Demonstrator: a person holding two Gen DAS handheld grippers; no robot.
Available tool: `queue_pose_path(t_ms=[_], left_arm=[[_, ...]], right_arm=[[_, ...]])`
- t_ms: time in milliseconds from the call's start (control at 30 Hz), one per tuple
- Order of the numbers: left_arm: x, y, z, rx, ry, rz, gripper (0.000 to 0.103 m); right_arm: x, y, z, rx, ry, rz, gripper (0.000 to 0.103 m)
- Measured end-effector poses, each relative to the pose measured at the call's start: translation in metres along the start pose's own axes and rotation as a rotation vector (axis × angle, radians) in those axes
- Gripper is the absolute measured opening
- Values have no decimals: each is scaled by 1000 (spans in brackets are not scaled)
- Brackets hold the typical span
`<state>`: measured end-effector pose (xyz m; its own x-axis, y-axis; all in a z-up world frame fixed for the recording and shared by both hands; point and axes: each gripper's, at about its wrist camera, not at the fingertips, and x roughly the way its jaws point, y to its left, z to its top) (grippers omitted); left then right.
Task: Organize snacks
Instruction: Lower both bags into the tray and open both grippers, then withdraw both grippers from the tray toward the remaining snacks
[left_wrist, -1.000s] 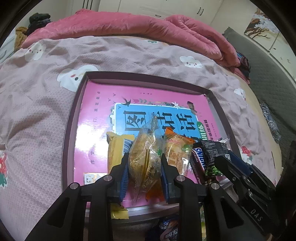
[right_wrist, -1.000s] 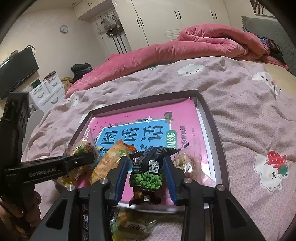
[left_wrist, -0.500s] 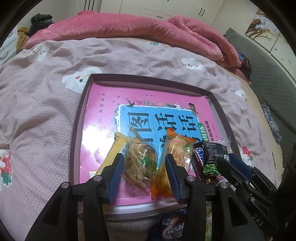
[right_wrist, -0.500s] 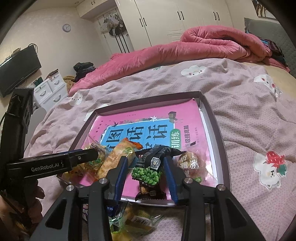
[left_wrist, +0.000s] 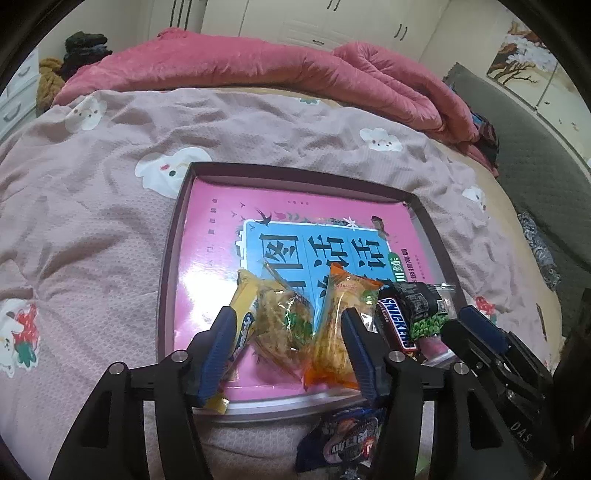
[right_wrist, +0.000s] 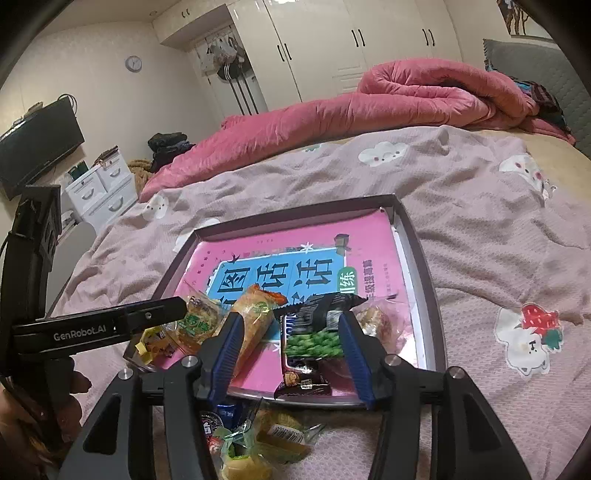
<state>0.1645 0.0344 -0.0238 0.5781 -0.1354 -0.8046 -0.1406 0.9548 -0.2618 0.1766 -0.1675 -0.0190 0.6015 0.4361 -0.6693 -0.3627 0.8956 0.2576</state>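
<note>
A shallow dark-rimmed tray (left_wrist: 170, 258) sits on a bed w/ a mauve cartoon-print bedspread (left_wrist: 92, 206); a pink book (left_wrist: 221, 236) w/ a blue title panel lines the tray bottom. Along the tray's near edge, snacks lie in a row, L to R: a yellow bar (left_wrist: 244, 314), a clear bag of golden crisps (left_wrist: 284, 325), an orange-topped packet (left_wrist: 340, 325), a Snickers bar (left_wrist: 397, 325), and a black pack of green peas (right_wrist: 314, 332). The left tongs (left_wrist: 290, 347) are spread wide around the crisp bag and orange packet, blue pads not pressing on either. The right tongs (right_wrist: 291, 354) are also spread apart, straddling the pea pack, which lies on the tray over the Snickers; whether the right pad touches it is hard to tell. A clear-wrapped pastry (right_wrist: 373, 321) rests just R of the pea pack. Off the tray, on the bedspread nearest the viewer, more loose snacks (right_wrist: 258, 435) wait in a small heap. A rolled pink duvet (right_wrist: 406, 96) lies at the far side.
</note>
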Motion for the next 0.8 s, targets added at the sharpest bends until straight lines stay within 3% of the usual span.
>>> queue_pose_path(t_ms=[500, 700, 800], left_arm=[[-26, -1, -5, 18, -32, -9, 63], [-33, -4, -8, 25, -41, -9, 68], [-36, -6, -10, 32, -41, -1, 69]], right_arm=[[-20, 7, 3, -2, -28, 9, 54], [-30, 11, 1, -13, -43, 10, 55], [-35, 11, 0, -5, -48, 9, 63]])
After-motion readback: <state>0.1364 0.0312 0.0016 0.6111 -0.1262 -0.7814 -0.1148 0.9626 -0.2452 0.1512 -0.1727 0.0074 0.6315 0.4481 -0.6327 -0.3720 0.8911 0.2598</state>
